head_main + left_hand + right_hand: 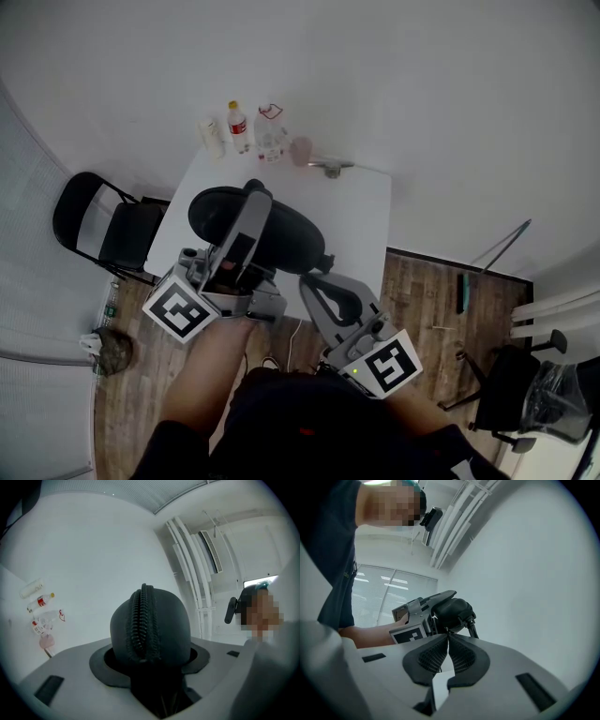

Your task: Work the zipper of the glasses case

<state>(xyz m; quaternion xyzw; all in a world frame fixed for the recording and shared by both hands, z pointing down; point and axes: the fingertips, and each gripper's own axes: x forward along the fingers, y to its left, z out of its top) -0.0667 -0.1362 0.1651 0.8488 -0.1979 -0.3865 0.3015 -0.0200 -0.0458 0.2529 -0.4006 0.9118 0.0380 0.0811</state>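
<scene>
Glasses case, black and oval, is up in the air in the head view, in front of a white table. The left gripper holds it from the near side, and one jaw lies over the top of the case. The right gripper comes from the near right, and its tips are at the right end of the case. At the far edge of the table stand some bottles. A black folding chair is left of the table, on a wooden floor.

In the left gripper view, the case fills the middle and sits between the two jaws. They are spread wide and press on both its sides. The zipper runs down the middle of the case toward the camera, and the teeth that show look joined. The bottles are small at the far left.

In the right gripper view, the two jaws are pressed together, tip on tip. The tips are right at the near end of the case, which is just behind them. Whether they nip some part of the zipper cannot be told. The left gripper, with its marker cube, clamps the case from the left, and a person's arm is behind it.
</scene>
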